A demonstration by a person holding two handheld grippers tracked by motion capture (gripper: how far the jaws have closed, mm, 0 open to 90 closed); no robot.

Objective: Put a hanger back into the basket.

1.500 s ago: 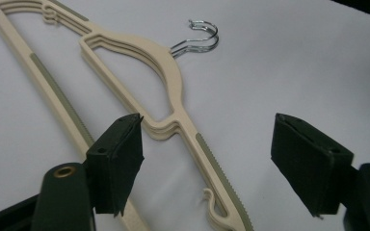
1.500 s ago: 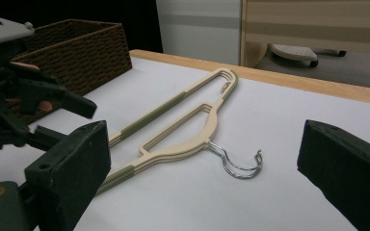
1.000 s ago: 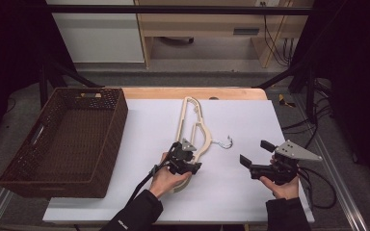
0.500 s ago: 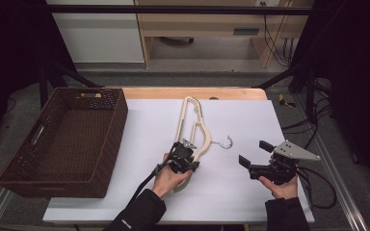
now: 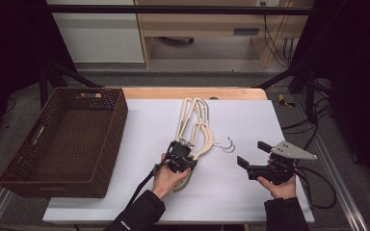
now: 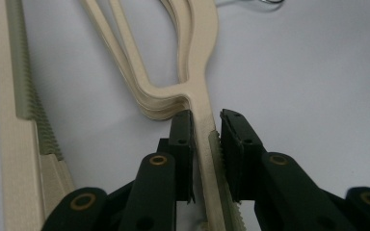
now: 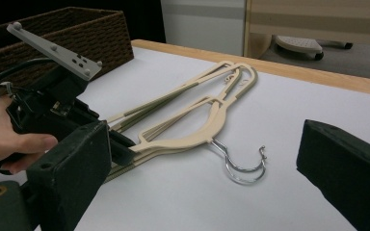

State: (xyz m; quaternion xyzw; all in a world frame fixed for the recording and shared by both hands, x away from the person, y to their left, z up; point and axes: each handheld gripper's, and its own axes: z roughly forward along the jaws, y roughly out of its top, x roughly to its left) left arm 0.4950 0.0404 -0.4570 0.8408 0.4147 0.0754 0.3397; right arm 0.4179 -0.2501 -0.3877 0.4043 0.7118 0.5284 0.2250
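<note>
The hangers (image 5: pixel 195 126), a cream stack, lie mid-table; the left gripper (image 6: pixel 206 144) has just been closing, its fingers (image 6: pixel 182 139) now clamping one hanger arm. The right gripper (image 5: pixel 250 155) hovers beside the metal hooks (image 5: pixel 227 145), fingers spread wide and empty. A wicker basket (image 5: pixel 108 139) sits left on the white table (image 5: pixel 270 120).

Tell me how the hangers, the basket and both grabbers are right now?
hangers: stacked, lying flat, not lifted.
basket: upright, empty.
left gripper: jaws have just been closing, pads now on the hangers' arm.
right gripper: open, holding nothing.
</note>
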